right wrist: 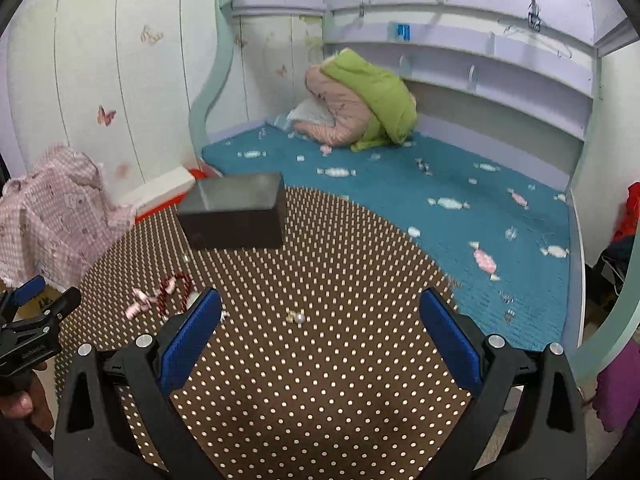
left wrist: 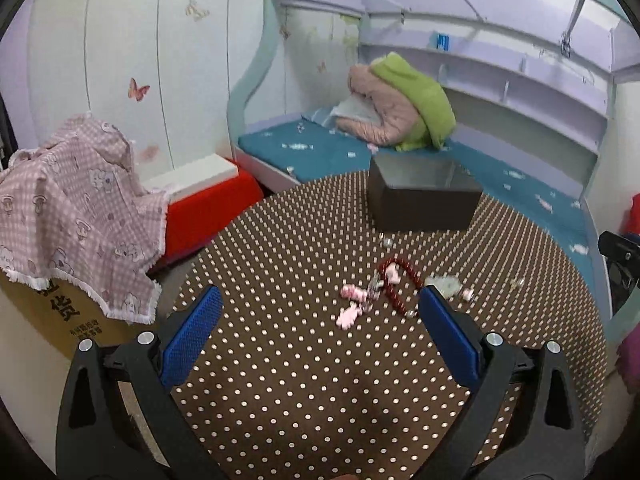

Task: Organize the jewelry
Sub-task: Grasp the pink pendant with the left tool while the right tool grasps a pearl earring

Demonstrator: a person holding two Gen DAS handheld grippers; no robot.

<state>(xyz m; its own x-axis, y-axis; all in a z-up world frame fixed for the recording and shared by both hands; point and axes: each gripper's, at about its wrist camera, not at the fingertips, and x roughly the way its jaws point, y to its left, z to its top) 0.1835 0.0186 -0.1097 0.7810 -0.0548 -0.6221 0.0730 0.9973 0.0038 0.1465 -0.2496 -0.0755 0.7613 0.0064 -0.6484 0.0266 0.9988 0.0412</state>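
Jewelry: dark red beaded bracelet (left wrist: 400, 284), pink clips (left wrist: 352, 304) and small pearl earring (right wrist: 298, 317), loose on brown polka-dot desk (left wrist: 300, 380). Open dark grey box (left wrist: 420, 200) behind, contents unseen. Left tongs (left wrist: 318, 336), right tongs (right wrist: 320, 336): spread, empty. Sorting apparently unstarted.

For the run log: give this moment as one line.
left gripper: open, empty | right gripper: open, empty | red bead bracelet, pink hair clips: on table | dark box: open
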